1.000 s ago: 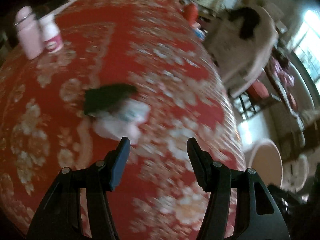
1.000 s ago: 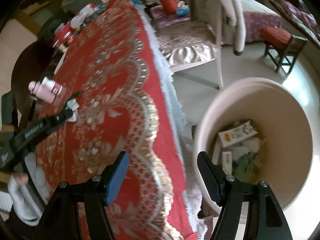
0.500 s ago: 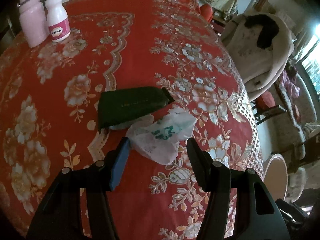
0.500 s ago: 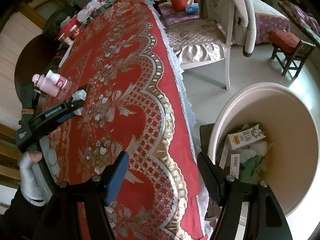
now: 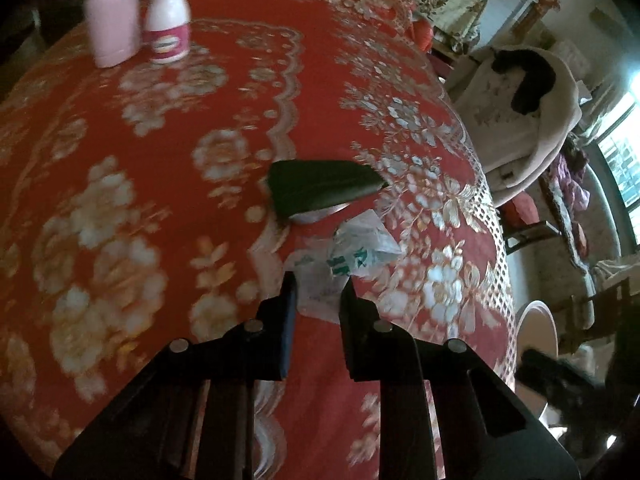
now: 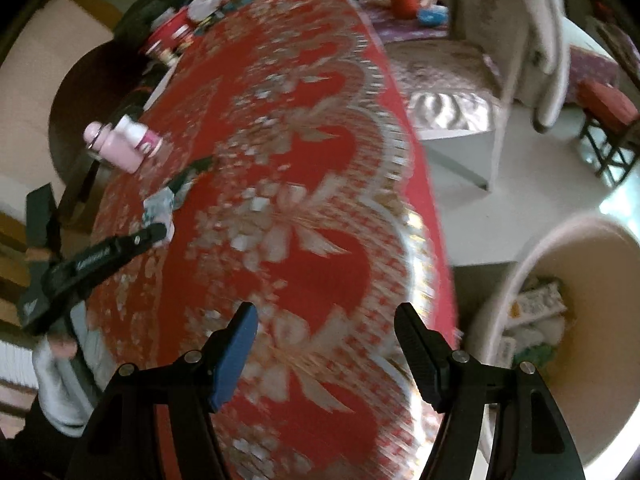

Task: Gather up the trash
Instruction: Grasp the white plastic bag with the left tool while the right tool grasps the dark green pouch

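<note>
A crumpled white plastic wrapper with green print lies on the red floral tablecloth. My left gripper is shut on its near end; in the right wrist view the gripper holds the wrapper at the table's far side. A dark green flat pouch lies just beyond the wrapper, on a pale piece. My right gripper is open and empty above the table's near edge. A beige trash bin with several wrappers inside stands on the floor at the right.
A pink bottle and a white pill bottle stand at the far left of the table. A chair with a white coat is past the table's right edge. More clutter sits at the table's far end.
My left gripper has closed on the white wrapper, with its jaws much narrower than before. The right gripper has swung left over the table, so the bin sits further right in its view.
</note>
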Demonstrator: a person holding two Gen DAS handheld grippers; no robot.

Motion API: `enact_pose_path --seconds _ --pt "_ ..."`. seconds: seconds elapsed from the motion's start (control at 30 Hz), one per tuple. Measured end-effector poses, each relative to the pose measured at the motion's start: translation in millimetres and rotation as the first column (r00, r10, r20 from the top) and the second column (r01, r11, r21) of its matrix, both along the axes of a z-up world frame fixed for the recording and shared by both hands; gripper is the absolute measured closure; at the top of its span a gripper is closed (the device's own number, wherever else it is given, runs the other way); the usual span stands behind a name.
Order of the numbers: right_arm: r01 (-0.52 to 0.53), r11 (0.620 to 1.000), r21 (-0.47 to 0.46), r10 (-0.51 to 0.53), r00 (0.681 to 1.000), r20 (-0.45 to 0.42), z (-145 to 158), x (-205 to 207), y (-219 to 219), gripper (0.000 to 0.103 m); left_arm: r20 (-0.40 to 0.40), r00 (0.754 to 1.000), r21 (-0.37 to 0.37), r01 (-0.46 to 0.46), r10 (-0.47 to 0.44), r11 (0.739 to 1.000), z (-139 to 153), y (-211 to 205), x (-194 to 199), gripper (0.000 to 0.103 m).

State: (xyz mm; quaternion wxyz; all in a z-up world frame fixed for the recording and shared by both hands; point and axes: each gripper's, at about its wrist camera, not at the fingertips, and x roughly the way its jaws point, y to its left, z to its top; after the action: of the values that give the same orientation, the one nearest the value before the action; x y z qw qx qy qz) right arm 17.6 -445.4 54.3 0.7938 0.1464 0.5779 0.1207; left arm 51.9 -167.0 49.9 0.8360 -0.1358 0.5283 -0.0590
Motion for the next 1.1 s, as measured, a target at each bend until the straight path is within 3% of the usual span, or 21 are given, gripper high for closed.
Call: enact_pose_path --seconds 0.33,0.47,0.63,0.73,0.9,1.1 --pt "-0.136 0.989 -0.056 0.14 0.987 0.085 -0.4 101.1 91.0 0.035 0.016 0.99 0.023 -0.138 0.138 0.99 20.2 63.8 -66.1 0.086" --pt "-0.204 0.967 -0.15 0.223 0.967 0.125 -3.5 141.4 134.6 0.035 0.014 0.981 0.04 -0.196 0.196 0.98 21.8 87.0 -95.9 0.086" --pt "-0.241 0.95 -0.2 0.259 0.964 0.067 -24.1 178.2 160.6 0.035 -0.005 0.968 0.044 -0.249 0.25 0.967 15.7 110.1 -120.4 0.086" --pt "-0.278 0.934 -0.223 0.294 0.955 0.039 -28.1 172.9 166.1 0.033 -0.01 0.96 0.037 -0.278 0.279 0.96 12.9 122.3 -127.4 0.086" --pt "-0.342 0.928 -0.148 0.343 0.939 -0.019 -22.6 120.5 172.9 0.033 -0.006 0.955 0.02 -0.297 0.298 0.955 12.8 135.0 -128.8 0.086" --pt "-0.394 0.918 -0.048 0.396 0.918 0.028 -10.0 65.6 176.1 0.033 0.008 0.957 0.01 -0.289 0.289 0.957 18.6 140.8 -123.1 0.086"
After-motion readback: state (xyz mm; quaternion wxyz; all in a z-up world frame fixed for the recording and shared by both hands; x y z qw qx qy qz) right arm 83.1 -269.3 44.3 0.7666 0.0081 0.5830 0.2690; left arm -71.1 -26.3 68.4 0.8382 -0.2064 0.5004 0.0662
